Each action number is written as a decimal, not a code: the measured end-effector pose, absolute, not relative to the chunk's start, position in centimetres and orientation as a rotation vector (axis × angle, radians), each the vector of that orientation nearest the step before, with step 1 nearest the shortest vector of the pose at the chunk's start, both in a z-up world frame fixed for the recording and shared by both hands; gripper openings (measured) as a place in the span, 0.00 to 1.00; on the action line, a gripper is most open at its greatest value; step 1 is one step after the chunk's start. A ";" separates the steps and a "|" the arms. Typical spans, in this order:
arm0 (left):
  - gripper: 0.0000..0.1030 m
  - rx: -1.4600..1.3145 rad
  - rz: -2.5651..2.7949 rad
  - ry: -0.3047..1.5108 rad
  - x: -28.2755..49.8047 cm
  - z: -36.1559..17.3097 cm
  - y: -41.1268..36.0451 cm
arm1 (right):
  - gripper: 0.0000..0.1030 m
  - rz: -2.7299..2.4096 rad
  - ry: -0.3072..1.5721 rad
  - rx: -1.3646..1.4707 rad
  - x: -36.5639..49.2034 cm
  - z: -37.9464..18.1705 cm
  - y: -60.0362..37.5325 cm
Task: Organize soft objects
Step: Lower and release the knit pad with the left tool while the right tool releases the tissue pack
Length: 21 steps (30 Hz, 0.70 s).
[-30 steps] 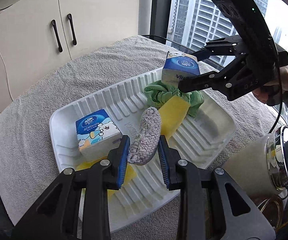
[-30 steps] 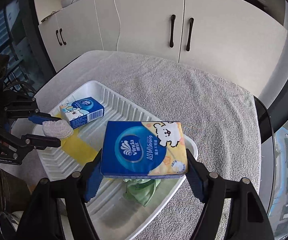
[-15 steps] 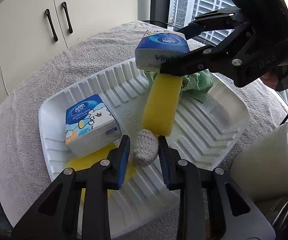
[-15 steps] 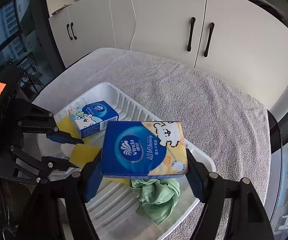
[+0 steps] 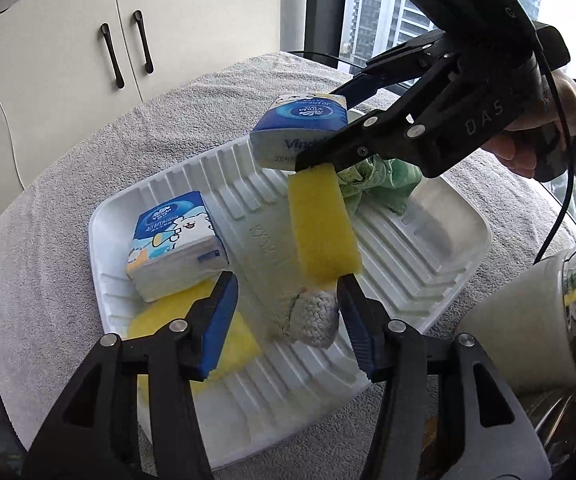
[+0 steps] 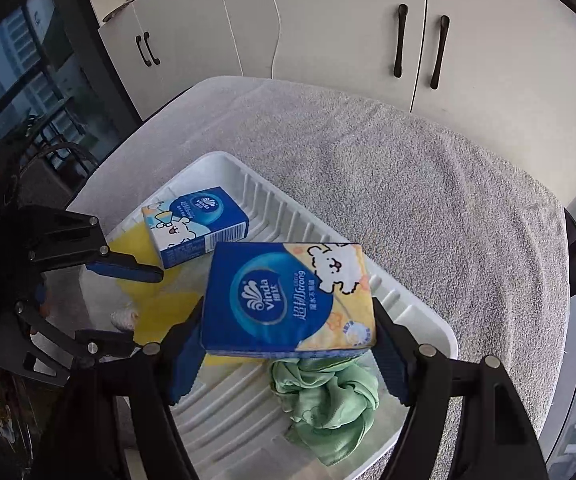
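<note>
Across both views a grey towel (image 6: 427,184) covers a rounded table, white cabinets (image 6: 327,32) with dark handles behind, window with towers at upper right of the left view. White ribbed tray (image 5: 419,248) sits mid-frame on the towel.

Left gripper (image 5: 288,312), bottom of the left view, jaws opening; grey knitted pad (image 5: 313,318) lies on the tray between the blue pads, close against the right one, gap to the left one, so not pinched. Right gripper (image 6: 288,344) is clamped on a big tissue pack (image 6: 288,300), held above the tray; in the left view the same pack (image 5: 299,128) hangs at upper centre.

Long yellow sponge (image 5: 321,228) runs from under that pack down to the knitted pad; its far end is hidden by a right finger. Small tissue pack (image 5: 176,244) sits centre left on the tray, partly on a second yellow piece (image 5: 228,344) that the left finger mostly covers; shape hard to tell. Green cloth (image 6: 327,396) is bunched at lower centre of the right view, top hidden under the big pack.

A hand (image 5: 535,128) grips the right gripper at right edge, sleeve cut off. White round container with chrome rim (image 5: 527,316) at lower right beside the tray, cut by the frame; can't tell what it is.
</note>
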<state>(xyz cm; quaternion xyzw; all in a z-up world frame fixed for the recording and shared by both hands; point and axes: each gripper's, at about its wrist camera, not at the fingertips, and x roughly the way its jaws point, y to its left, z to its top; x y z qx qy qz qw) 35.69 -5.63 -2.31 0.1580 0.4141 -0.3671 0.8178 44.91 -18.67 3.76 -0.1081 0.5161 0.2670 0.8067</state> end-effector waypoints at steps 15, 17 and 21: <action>0.66 0.315 -0.789 0.861 35.1 -1.4 -4.9 | 0.74 0.578 1.170 -0.323 45.8 1.4 -15.2; 0.67 0.312 -0.783 0.856 35.2 -1.3 -4.7 | 0.75 0.572 1.172 -0.329 45.9 1.3 -15.2; 0.70 0.288 -0.766 0.844 35.4 -1.1 -4.3 | 0.75 0.543 1.173 -0.375 45.8 0.7 -14.8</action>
